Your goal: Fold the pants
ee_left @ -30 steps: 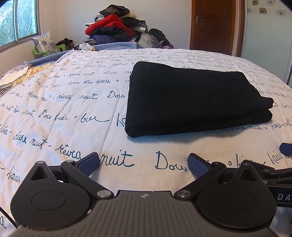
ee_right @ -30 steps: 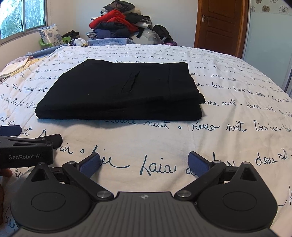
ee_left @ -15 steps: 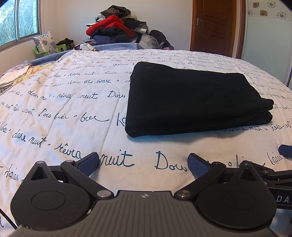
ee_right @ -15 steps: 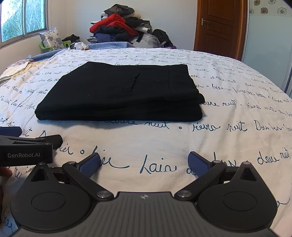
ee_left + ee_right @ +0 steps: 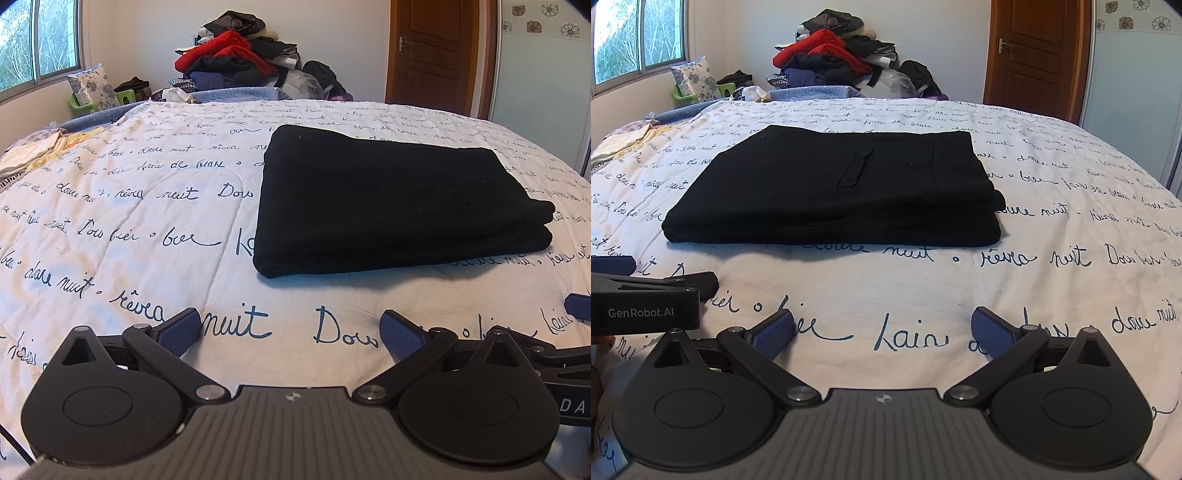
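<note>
1. Pants: black, folded into a flat, layered rectangle; they lie on the bed ahead of both grippers, untouched. In the right wrist view the pants show a slit pocket on the top layer, and the stacked edges face the camera.
2. Left gripper: fingers spread wide apart, holding nothing; it sits low over the bedspread, short of the near edge of the pants and left of their middle.
3. Right gripper: fingers likewise wide apart and empty, over the bedspread short of the pants and right of their middle.
4. The grippers lie side by side: the left gripper's body, lettered "GenRobot.AI", enters the right wrist view at its left edge; part of the right gripper shows at the right edge of the left wrist view.
5. Bedspread: white, quilted, printed with dark blue script; it covers the bed.
6. Clothes pile: red, black and dark blue garments heaped beyond the far end of the bed, against the wall.
7. Door: brown wood, at the far right.
8. Window: at the far left, with a floral pillow below and beside it.
</note>
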`<action>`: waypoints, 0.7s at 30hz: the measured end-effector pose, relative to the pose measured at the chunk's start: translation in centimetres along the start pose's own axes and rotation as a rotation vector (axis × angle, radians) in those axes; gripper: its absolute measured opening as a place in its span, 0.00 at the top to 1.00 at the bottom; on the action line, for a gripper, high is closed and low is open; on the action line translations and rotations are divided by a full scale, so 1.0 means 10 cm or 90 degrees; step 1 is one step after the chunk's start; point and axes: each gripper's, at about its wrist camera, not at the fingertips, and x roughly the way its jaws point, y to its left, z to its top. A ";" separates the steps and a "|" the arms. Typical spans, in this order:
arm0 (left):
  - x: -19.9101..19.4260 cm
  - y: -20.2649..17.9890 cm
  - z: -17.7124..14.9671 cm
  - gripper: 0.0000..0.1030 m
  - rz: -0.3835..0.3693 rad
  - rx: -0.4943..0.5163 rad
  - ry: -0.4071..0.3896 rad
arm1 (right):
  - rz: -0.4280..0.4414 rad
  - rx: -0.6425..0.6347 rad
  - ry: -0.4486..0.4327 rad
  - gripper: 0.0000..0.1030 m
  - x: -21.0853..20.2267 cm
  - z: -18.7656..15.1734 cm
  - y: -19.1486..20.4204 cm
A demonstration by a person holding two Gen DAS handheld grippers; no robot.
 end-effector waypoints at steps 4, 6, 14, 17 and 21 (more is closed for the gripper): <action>0.00 0.00 0.00 0.00 0.000 -0.001 0.000 | 0.001 0.001 0.000 0.00 0.00 0.00 0.00; 0.00 0.00 0.00 0.00 -0.001 -0.001 0.000 | 0.001 0.001 0.000 0.00 0.00 0.00 0.00; 0.00 0.00 0.00 0.00 -0.001 -0.002 0.000 | 0.001 0.001 -0.001 0.00 0.00 0.00 0.00; 0.00 0.00 0.01 0.00 -0.002 -0.003 0.001 | 0.001 0.001 -0.001 0.00 0.00 0.00 0.00; 0.00 0.01 0.00 0.00 -0.004 -0.005 0.002 | 0.002 0.001 -0.001 0.00 0.00 0.00 -0.01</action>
